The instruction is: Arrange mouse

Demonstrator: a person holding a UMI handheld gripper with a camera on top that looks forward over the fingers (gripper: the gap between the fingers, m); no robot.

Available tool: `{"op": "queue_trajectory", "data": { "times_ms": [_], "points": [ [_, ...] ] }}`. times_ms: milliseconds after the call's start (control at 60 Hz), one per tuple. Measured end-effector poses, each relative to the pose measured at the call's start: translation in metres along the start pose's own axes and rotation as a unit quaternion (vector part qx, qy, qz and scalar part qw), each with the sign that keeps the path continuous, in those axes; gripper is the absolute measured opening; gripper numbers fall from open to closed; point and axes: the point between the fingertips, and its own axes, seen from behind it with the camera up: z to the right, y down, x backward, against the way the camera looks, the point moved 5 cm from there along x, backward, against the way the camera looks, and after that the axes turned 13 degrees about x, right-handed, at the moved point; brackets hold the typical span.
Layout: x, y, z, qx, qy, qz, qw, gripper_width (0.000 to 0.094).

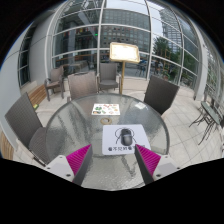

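Observation:
A dark computer mouse [125, 136] lies on a white mouse mat [121, 139] with printed text, on a round glass table [70, 125]. The mat sits just ahead of my fingers and slightly toward the right one. My gripper [112, 160] is open and empty, with its pink pads [79, 158] spread wide on either side, short of the mat. Nothing stands between the fingers.
A small printed card or box [106, 109] lies on the table beyond the mat. Grey chairs [23, 120] stand around the table, one at the far right [160, 94]. A sign on a stand [124, 54] rises behind the table, before a glass facade.

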Motion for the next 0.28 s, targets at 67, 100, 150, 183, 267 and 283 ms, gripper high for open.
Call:
{"op": "queue_trajectory", "data": {
  "times_ms": [67,100,150,183,267,283],
  "points": [
    [0.0028,-0.0014,-0.0014,0.001,0.0,0.004,1.0,0.0864],
    [0.0018,-0.0028,-0.0019,0.0,-0.001,0.007,1.0,0.0864],
    [0.0032,-0.0042,-0.0026,-0.001,-0.003,0.011,1.0,0.0862],
    [0.0044,-0.0051,-0.0024,-0.002,-0.003,0.012,1.0,0.0862],
    [0.0068,-0.0058,-0.0031,-0.005,-0.004,0.013,1.0,0.0863],
    [0.0068,-0.0056,-0.0032,-0.006,-0.005,0.013,1.0,0.0861]
  ]
}}
